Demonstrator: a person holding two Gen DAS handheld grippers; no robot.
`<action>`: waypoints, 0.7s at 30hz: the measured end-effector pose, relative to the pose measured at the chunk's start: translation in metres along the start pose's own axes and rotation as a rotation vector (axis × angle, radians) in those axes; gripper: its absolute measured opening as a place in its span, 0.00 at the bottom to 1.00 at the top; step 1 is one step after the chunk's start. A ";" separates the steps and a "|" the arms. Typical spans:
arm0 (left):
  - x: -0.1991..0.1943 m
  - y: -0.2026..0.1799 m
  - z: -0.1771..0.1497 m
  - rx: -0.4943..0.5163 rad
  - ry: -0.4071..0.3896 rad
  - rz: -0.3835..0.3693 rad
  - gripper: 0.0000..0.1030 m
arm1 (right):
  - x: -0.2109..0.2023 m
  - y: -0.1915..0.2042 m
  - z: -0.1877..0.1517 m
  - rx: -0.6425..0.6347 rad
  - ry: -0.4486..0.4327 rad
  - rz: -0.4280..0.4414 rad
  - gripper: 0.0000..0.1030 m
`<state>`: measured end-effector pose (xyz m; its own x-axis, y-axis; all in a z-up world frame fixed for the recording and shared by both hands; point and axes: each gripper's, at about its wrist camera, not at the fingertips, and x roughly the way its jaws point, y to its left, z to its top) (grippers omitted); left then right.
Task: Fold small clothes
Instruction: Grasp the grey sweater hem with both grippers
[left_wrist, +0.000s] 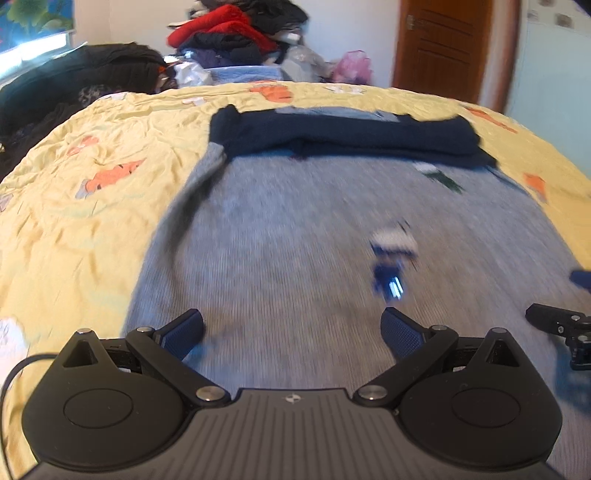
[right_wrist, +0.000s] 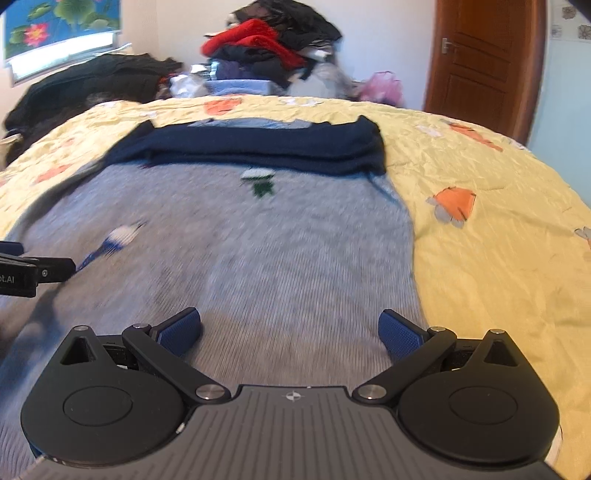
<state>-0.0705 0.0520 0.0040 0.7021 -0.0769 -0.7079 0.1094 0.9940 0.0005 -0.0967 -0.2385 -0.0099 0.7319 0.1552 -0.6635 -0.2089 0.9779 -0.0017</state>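
**Grey sweater flat on bed, both grippers wide apart above it**

A grey knit sweater (left_wrist: 280, 236) is laid flat on a yellow bedspread (left_wrist: 74, 221) printed with orange figures. Its navy sleeves (right_wrist: 251, 147) are folded across the far end, forming a dark band over the chest. Small knitted motifs are seen on the grey body: a white-and-blue one (left_wrist: 391, 254) and a green-and-white one (right_wrist: 260, 182); both are motion-blurred, so their designs cannot be made out.

The left gripper (left_wrist: 293, 334) is held low over the near part of the sweater, jaws spread wide, nothing between the blue pads (left_wrist: 184, 332). The right gripper (right_wrist: 290, 332) is held likewise over the sweater's right half, jaws spread, nothing gripped. Each gripper's black tip is caught at the edge of the other's view.

Beyond the bed, a heap of clothes (right_wrist: 266, 48) with a red garment on top is recorded, with a brown wooden door (right_wrist: 480, 62) to the right.
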 end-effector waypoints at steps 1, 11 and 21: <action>-0.006 0.000 -0.008 0.020 -0.001 -0.006 1.00 | -0.008 0.000 -0.006 -0.035 0.006 0.028 1.00; -0.064 0.021 -0.059 0.061 0.029 -0.041 1.00 | -0.081 -0.039 -0.038 -0.024 0.110 0.183 0.95; -0.085 0.091 -0.072 -0.240 0.055 -0.102 1.00 | -0.089 -0.120 -0.045 0.437 0.268 0.411 0.86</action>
<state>-0.1713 0.1550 0.0133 0.6561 -0.1799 -0.7329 0.0031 0.9718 -0.2357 -0.1658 -0.3760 0.0156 0.4503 0.5430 -0.7088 -0.1128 0.8221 0.5581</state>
